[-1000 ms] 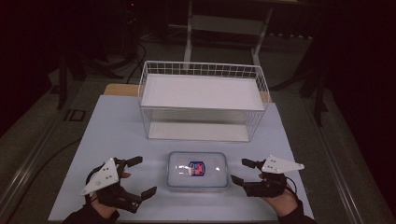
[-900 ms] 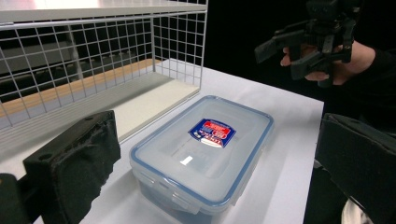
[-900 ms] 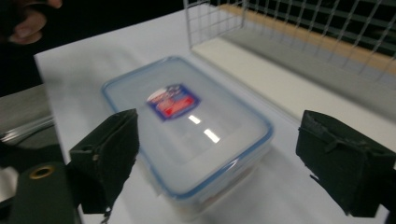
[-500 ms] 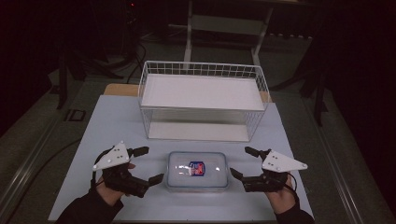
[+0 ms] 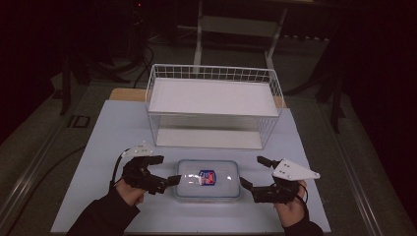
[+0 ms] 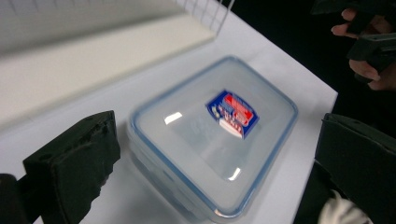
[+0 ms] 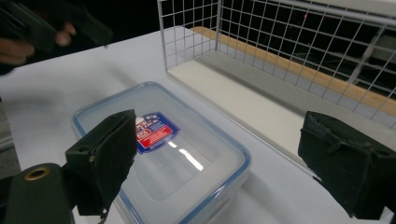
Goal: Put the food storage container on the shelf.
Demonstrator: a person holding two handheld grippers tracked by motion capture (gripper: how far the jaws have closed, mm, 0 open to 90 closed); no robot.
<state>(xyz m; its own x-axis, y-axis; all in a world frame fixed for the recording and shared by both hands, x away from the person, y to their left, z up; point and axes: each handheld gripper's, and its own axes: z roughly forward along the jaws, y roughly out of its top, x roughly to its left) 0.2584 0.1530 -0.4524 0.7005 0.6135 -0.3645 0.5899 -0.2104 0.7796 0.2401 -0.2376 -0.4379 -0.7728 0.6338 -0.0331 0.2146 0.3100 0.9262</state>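
A clear plastic container [image 5: 208, 179] with a blue-rimmed lid and a red and blue label lies flat on the table's near middle. My left gripper [image 5: 166, 169] stands open at its left end, with the near jaw close to the rim. In the left gripper view the container [image 6: 215, 135] lies between and just beyond the open gripper [image 6: 217, 140]. My right gripper [image 5: 251, 170] is open by the container's right end. Its jaws have just been opening, and nothing sits between them. In the right gripper view the container [image 7: 163, 149] lies ahead of the wide-set gripper [image 7: 219, 149].
A white wire basket [image 5: 211, 105] with a white floor stands behind the container, and a wooden strip [image 7: 299, 70] runs behind it. The pale tabletop [image 5: 98, 147] ends close behind both hands. Dark floor and stands surround the table.
My left gripper has moved right, up to the container's left end. My right gripper has stayed in place, with its jaws a little wider apart.
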